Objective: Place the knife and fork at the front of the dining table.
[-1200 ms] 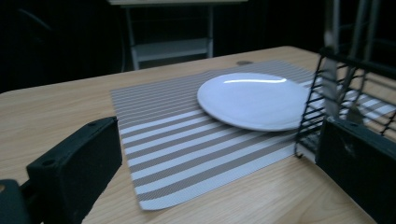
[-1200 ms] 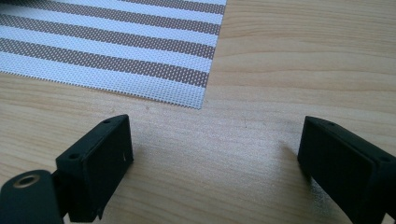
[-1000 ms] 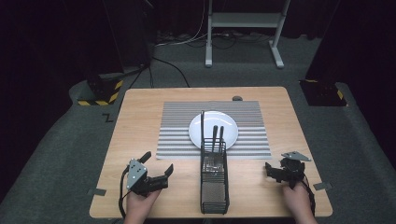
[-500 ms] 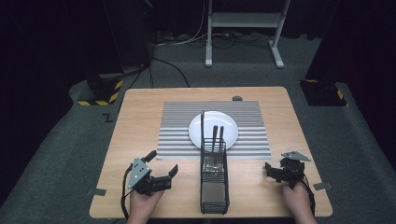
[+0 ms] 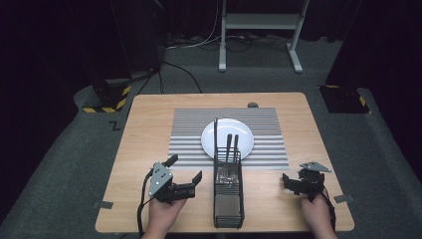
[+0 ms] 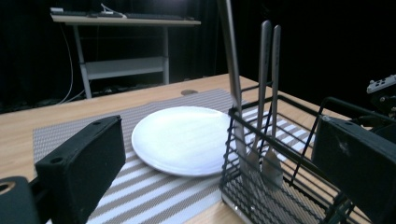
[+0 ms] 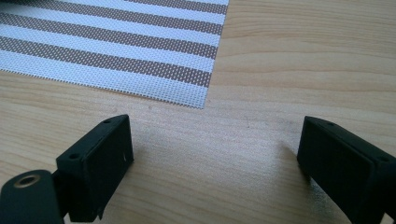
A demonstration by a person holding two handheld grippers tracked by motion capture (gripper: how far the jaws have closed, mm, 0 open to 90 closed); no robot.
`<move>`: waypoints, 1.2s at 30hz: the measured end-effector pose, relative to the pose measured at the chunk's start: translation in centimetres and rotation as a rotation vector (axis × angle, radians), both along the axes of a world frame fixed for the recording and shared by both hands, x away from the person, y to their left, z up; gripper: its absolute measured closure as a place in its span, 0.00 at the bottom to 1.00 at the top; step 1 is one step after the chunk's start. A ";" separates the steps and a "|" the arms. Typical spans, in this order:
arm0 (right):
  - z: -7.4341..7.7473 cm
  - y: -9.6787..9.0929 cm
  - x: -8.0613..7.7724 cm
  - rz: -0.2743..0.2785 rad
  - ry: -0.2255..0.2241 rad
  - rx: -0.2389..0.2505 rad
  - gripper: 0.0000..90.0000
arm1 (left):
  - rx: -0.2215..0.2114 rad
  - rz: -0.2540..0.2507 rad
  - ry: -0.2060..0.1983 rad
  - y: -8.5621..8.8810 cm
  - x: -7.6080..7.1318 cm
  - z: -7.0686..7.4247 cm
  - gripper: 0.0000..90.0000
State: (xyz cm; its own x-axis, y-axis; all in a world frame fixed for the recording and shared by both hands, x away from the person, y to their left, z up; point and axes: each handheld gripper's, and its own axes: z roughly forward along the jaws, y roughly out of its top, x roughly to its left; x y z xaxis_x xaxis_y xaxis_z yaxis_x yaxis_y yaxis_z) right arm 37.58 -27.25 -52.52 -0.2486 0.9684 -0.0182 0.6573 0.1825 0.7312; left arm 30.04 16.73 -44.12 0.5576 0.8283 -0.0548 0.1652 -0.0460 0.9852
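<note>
Near edge, left: the left gripper is hovering just left of the wire basket, its jaws standing spread wide and gripping nothing; in the left gripper view the basket's near corner is sitting between the jaws without touching either.

Near edge, right: the right gripper is resting low over the bare wooden table, well apart from the basket, jaws spread wide and gripping nothing; its own view is showing wood grain and a corner of the striped mat.

Centre, near: the black wire basket is standing upright on the table between the two grippers, its far end reaching the mat's near edge. Three metal utensils are standing handle-up in its far end.

Centre, farther: a white plate is lying on the striped mat, just behind the basket.
</note>
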 end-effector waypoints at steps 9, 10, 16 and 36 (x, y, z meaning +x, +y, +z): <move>0.0 0.0 0.0 0.001 0.000 0.001 0.11 | -0.018 -0.003 -0.014 -0.9 0.9 0.5 0.05; 0.0 0.0 0.0 0.005 0.001 0.001 0.11 | -0.018 -0.001 -0.015 -1.0 1.0 0.5 0.06; 0.0 0.1 0.0 0.008 0.003 0.002 0.11 | -0.017 -0.010 -0.009 -1.6 1.7 0.4 0.08; 0.0 0.1 0.0 0.011 0.003 0.002 0.11 | -0.017 -0.027 0.010 -3.9 4.0 1.3 0.16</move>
